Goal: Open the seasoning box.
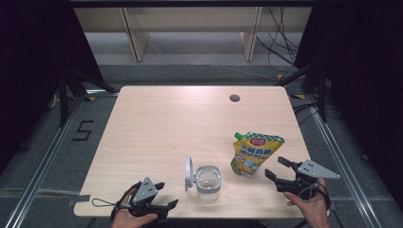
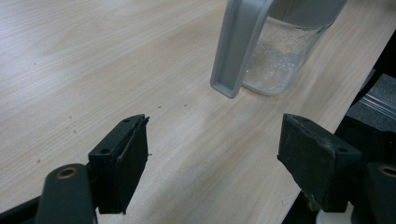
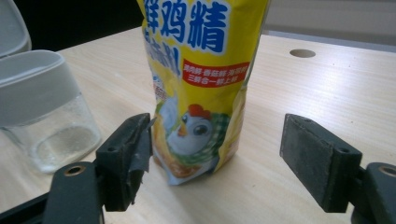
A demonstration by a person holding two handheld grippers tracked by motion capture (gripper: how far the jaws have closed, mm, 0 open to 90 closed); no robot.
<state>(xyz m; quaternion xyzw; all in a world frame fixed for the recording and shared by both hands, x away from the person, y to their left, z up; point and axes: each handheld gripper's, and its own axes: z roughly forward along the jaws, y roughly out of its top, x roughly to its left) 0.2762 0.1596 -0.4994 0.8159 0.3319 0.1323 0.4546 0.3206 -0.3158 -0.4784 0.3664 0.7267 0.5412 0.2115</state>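
Presently we list two hands at the near edge of the surface (image 1: 157, 114), each carrying tongs.

Item one: our left tongs (image 1: 167, 195), held low by the left hand (image 1: 130, 216) at the near edge toward the near-left corner, jaws pointing along that edge toward the jar. Jaws spread wide, nothing between them; in the left gripper view bare wood lies in the gap.

Item two: our right tongs (image 1: 278, 168), carried by the right hand (image 1: 309, 206) near the near-right corner, wrist coming in from below, jaws aimed toward the pouch. Jaws spread wide and clear of the pouch; in the right gripper view the pouch stands just beyond the left jaw, not pressed by either pad.

Item three: yellow seasoning pouch (image 1: 252, 153), green-checked top, chicken picture on its front, standing upright toward the right edge, nearer the near edge than the far one.

Item four: clear jar (image 1: 208, 182), grey collar, hinged lid (image 1: 189, 173) swung up at its left, a thin layer of pale granules at the bottom; it stands by the near edge, between both tongs, just left of the pouch and apart from it.
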